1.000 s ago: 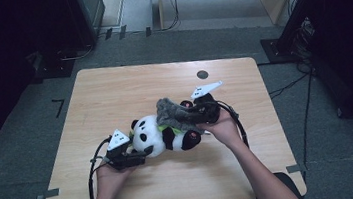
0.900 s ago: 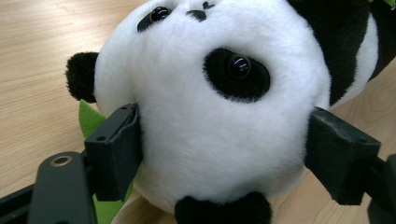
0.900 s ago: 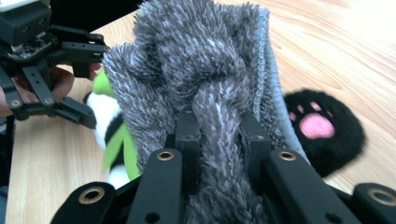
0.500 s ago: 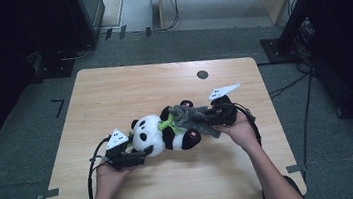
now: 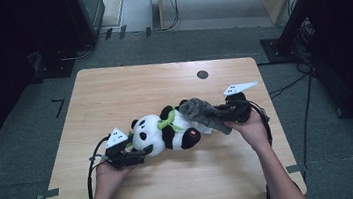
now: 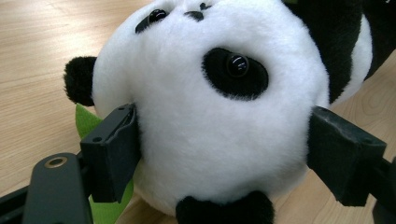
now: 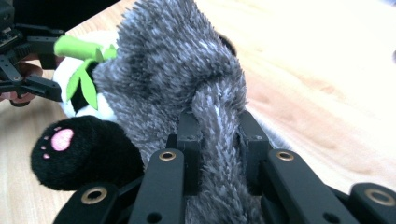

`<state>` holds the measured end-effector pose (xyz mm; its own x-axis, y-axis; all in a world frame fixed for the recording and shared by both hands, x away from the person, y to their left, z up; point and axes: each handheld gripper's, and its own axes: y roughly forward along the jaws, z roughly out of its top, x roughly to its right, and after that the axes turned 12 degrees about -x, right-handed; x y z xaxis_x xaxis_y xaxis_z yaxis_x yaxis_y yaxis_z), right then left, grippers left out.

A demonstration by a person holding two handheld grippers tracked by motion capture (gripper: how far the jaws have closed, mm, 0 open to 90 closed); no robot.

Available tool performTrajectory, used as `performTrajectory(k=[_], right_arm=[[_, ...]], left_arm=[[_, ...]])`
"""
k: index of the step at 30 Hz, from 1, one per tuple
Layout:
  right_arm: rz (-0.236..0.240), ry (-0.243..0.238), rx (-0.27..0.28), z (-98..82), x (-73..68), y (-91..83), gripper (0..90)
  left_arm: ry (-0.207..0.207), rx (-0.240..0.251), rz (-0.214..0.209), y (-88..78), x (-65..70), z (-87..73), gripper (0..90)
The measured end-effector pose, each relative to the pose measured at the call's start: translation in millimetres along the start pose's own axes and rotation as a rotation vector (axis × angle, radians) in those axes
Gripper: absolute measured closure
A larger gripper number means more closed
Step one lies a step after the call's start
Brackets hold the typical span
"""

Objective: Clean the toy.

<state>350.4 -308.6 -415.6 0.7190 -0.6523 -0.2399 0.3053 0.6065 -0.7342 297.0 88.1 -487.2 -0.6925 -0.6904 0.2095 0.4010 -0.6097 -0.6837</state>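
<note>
Table: a pale wooden table [image 5: 128,90] with a small dark round mark [image 5: 202,74] near its far edge; both of the person's forearms come in over the near edge.

Plush panda: the plush panda [image 5: 165,131] lies on its side near the middle of the table, head toward the person's left, legs toward the right, one foot showing a pink paw pad [image 5: 192,133]. A green leaf [image 5: 167,122] sits at its neck.

Left gripper: the left gripper [image 5: 129,156] sits low on the table at the panda's head. In the left gripper view its two black jaws stand wide, one on each side of the white head [image 6: 210,116], both pads pressing into the fur, so it has the head clamped. A black ear [image 6: 78,79] sticks out beyond one jaw, and something green [image 6: 100,205] shows under the head.

Left hand: the left hand [image 5: 110,175] grips the tool from behind, just short of the near edge.

Grey cloth: a fuzzy grey cloth [image 5: 205,114] is draped over the panda's rear half and stretches from there to the right gripper.

Right gripper: the right gripper [image 5: 226,115] is just beside the panda's legs, its white three-cornered plate [image 5: 239,88] on top. In the right gripper view the jaws are drawn close together, pinching a bunched fold of the grey cloth [image 7: 212,126]; the panda's black foot [image 7: 79,154] lies just beside them.

Right hand: the right hand [image 5: 251,128] holds that tool, a black cable [image 5: 263,120] looping beside the wrist.
</note>
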Motion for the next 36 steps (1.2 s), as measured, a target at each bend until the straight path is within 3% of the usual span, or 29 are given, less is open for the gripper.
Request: performTrajectory(k=[4,14,19,24,28,36], right_arm=[[-0.017,-0.004,0.047,6.0,-4.2,-10.4,76.3],[-0.032,0.013,0.068,26.9,-8.1,-8.0,76.3],[-0.053,0.008,0.046,46.7,-8.6,-3.1,76.3],[-0.056,-0.006,0.015,68.6,-10.6,18.1,76.3],[-0.053,-0.004,-0.022,69.9,-8.8,32.1,76.3],[-0.040,0.055,-0.013,61.0,7.6,32.6,76.5]], left_arm=[[0.000,0.000,0.000,0.1,0.3,-0.1,17.5],[-0.002,0.004,0.002,0.4,0.2,-0.3,17.4],[-0.006,0.007,0.001,0.6,0.2,-0.5,17.4],[-0.010,0.012,-0.002,0.9,-0.2,-0.7,17.3],[-0.013,0.013,-0.001,1.0,-0.3,-0.6,17.3],[-0.006,0.006,0.011,1.2,0.5,-0.3,18.0]])
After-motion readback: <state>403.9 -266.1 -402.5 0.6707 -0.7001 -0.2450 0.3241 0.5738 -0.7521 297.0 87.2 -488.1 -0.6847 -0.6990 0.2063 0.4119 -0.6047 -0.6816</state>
